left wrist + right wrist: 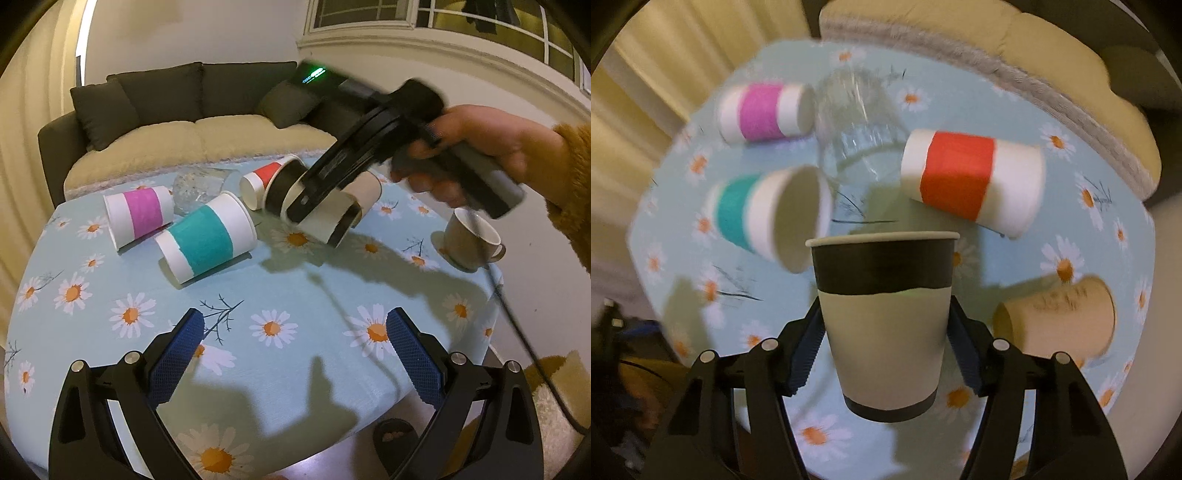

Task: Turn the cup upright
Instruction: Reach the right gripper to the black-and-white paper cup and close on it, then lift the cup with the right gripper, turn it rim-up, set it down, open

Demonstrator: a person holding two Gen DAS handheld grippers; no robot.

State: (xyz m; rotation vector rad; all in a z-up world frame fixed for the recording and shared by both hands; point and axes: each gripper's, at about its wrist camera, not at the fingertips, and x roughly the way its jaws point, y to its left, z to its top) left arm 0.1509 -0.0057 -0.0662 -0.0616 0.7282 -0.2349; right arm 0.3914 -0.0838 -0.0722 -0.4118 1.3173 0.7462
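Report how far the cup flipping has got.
Done: only the ceramic cup stands upright. In hand: the right gripper clamps the black-banded cup, lifted off the table. Left: pink, teal, red, tan cups and the glass lie sideways.

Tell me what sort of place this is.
Most likely a home living room. A dark sofa with cushions stands behind a table under a daisy-print cloth, a paned window is set in the wall, and paper cups lie on the cloth.
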